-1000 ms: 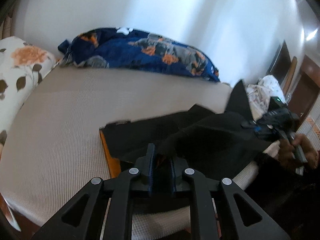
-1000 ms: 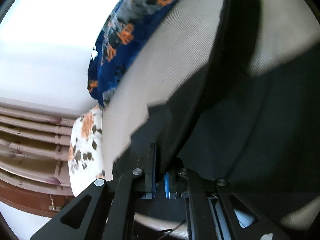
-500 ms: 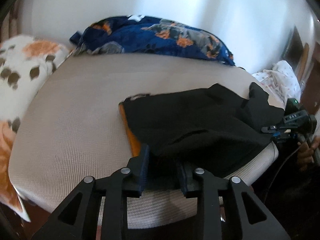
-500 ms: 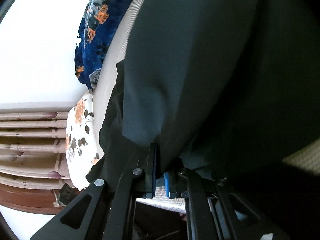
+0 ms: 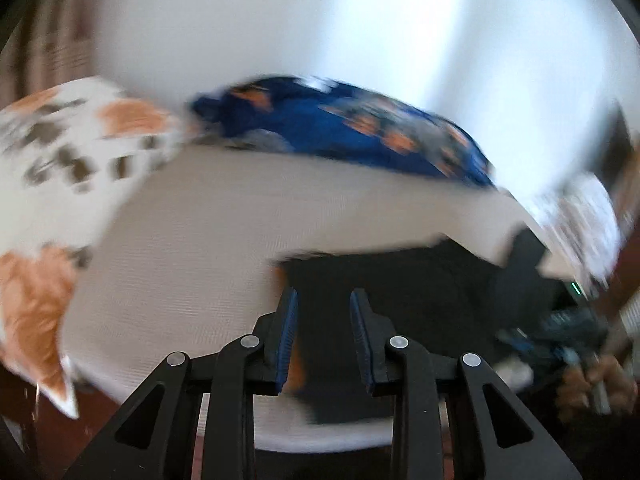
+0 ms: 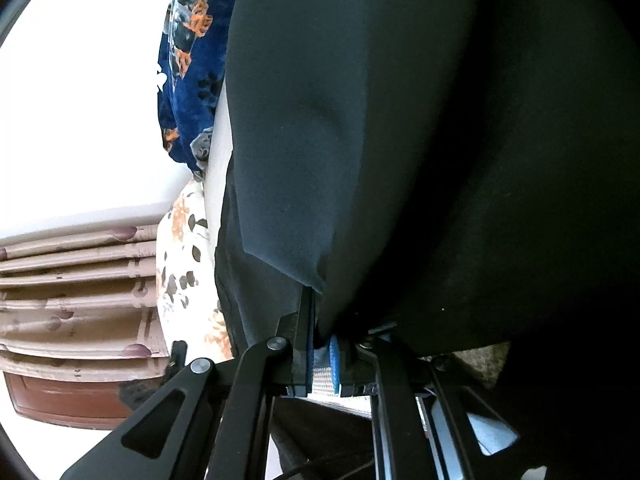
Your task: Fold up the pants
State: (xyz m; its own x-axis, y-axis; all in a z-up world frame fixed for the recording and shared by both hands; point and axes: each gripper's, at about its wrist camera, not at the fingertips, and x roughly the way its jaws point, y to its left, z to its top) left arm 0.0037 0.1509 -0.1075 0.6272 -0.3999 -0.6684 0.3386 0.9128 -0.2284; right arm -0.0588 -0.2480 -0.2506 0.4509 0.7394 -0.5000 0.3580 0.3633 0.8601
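Note:
The black pants (image 5: 400, 280) lie on the beige bed near its front right edge, with an orange lining edge showing at their left. My left gripper (image 5: 322, 304) is open and empty, just above the pants' near left corner. The view is motion-blurred. In the right wrist view the pants (image 6: 400, 140) fill most of the frame. My right gripper (image 6: 320, 340) is shut on a corner of the pants. It also shows in the left wrist view (image 5: 560, 340) at the far right, held by a hand.
The beige bed (image 5: 200, 260) stretches to the back. A blue floral blanket (image 5: 340, 124) lies along the wall. A white and orange floral pillow (image 5: 60, 152) sits at the left. A striped curtain (image 6: 72, 280) hangs at the left in the right wrist view.
My left gripper has opened and let go of the pants, and it has pulled back and up. The pants have settled flat on the bed. My right gripper still holds its corner.

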